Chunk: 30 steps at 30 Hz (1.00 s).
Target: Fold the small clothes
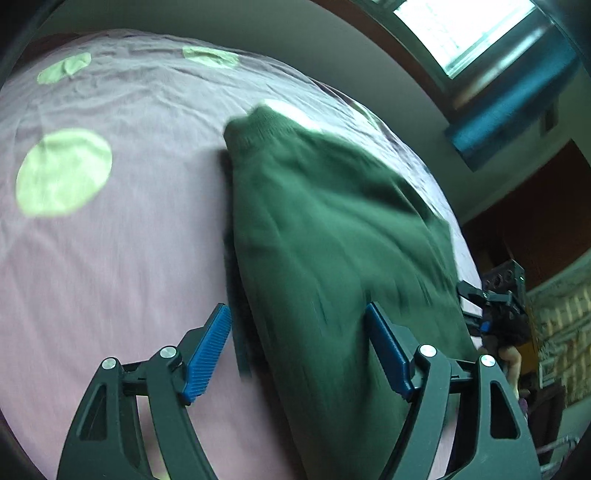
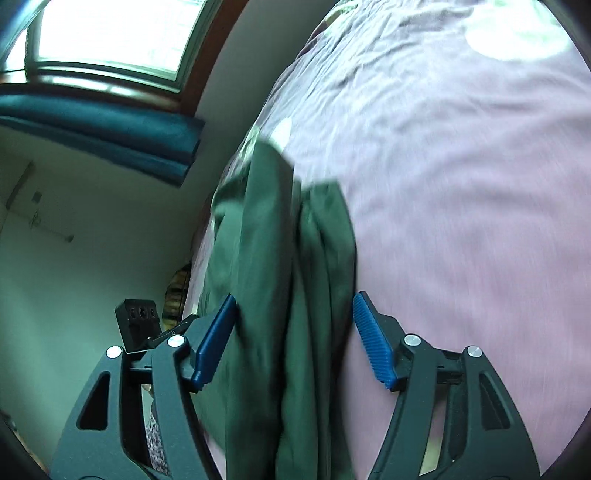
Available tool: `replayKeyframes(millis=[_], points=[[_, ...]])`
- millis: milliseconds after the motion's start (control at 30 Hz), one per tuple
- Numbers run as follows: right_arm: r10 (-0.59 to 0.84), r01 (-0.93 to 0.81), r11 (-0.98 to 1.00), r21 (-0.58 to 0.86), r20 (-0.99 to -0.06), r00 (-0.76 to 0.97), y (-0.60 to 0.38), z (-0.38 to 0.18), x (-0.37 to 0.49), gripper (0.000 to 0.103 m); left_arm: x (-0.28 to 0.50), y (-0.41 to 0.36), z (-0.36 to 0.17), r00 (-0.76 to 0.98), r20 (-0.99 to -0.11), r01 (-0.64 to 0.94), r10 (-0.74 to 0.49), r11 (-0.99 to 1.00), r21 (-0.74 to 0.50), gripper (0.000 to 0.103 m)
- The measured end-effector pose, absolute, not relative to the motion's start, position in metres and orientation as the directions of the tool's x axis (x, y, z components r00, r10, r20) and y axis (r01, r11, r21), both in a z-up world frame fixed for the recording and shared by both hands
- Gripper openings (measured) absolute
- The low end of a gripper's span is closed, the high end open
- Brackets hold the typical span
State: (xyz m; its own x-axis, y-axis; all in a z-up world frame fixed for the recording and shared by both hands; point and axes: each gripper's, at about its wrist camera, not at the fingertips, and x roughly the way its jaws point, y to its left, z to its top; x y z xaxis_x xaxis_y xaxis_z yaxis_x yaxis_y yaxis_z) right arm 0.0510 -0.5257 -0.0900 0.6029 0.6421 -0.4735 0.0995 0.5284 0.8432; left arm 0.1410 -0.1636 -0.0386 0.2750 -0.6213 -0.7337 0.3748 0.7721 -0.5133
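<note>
A dark green garment [image 1: 325, 229] lies on a pink bedsheet [image 1: 110, 258] with pale green dots. Its ribbed cuff points to the far side. My left gripper [image 1: 299, 317] is open, with its blue pads either side of the garment's near edge. In the right wrist view the same green garment [image 2: 280, 295] runs in long folds away from the camera. My right gripper [image 2: 295, 306] is open, its jaws straddling the folds. The right gripper also shows in the left wrist view [image 1: 495, 306] at the garment's right edge.
The pink bedsheet [image 2: 461, 221] spreads to the right in the right wrist view. A window [image 2: 110, 33] with a dark blue curtain [image 2: 99, 129] and a pale wall [image 2: 74, 240] lie to the left. The bed's edge runs beside the garment.
</note>
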Motion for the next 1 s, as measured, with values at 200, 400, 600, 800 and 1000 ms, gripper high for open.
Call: replayKeyframes(millis=[200,400,600,800,1000], points=[[0.602,0.139,0.593,0.793,-0.552,0.577,-0.532,-0.1,0.102,0.061,0.179,-0.178,-0.051,0.279,-0.764,0.346,-0.582,0.803,-0.485,0.08],[0.583,0.148,0.595,0.79,-0.551,0.597,-0.533,-0.095,0.095,0.062,0.178,-0.173,-0.056,0.289,-0.758,0.319,-0.584,0.806,-0.499,0.085],[0.54,0.177,0.589,0.789,-0.547,0.64,-0.53,-0.093,0.046,0.07,0.144,-0.158,-0.039,0.36,-0.77,0.317,-0.527,0.845,-0.431,0.085],[0.514,0.195,0.567,0.8,-0.529,0.676,-0.52,-0.092,-0.012,0.074,0.09,-0.141,-0.027,0.438,-0.774,0.33,-0.457,0.883,-0.334,0.085],[0.501,0.205,0.503,0.839,-0.477,0.722,-0.507,-0.092,-0.066,0.076,0.039,-0.125,-0.022,0.483,-0.78,0.323,-0.397,0.909,-0.263,0.084]])
